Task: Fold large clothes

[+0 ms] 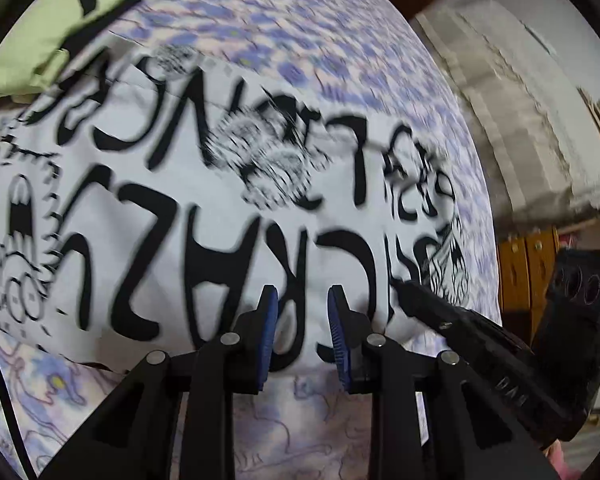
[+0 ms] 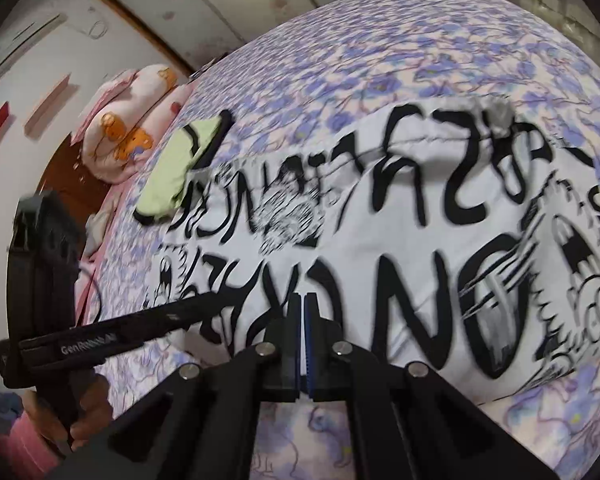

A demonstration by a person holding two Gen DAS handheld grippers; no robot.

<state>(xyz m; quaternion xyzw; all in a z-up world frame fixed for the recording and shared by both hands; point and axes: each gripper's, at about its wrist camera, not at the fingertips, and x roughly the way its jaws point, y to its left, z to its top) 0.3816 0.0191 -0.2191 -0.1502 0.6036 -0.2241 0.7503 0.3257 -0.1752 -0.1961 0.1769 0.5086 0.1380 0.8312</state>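
Garment count: one printed shirt, one green piece, two grippers

Nearest, the left gripper (image 1: 302, 300) holds its blue-padded fingers apart over the near hem of one white cotton T-shirt with black lettering (image 1: 204, 208); nothing is pinched. The right gripper (image 2: 303, 304) has its fingers pressed together at that hem. The shirt lies flat on the purple-flowered bed sheet (image 2: 380, 64). Beyond lies one pale green cloth (image 2: 180, 168), then two pink pillows (image 2: 132, 108).

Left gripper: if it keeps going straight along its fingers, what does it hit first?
Most likely the white printed garment, whose near edge lies just ahead of the left gripper; the floral bedsheet lies under it. Depth is uncertain.
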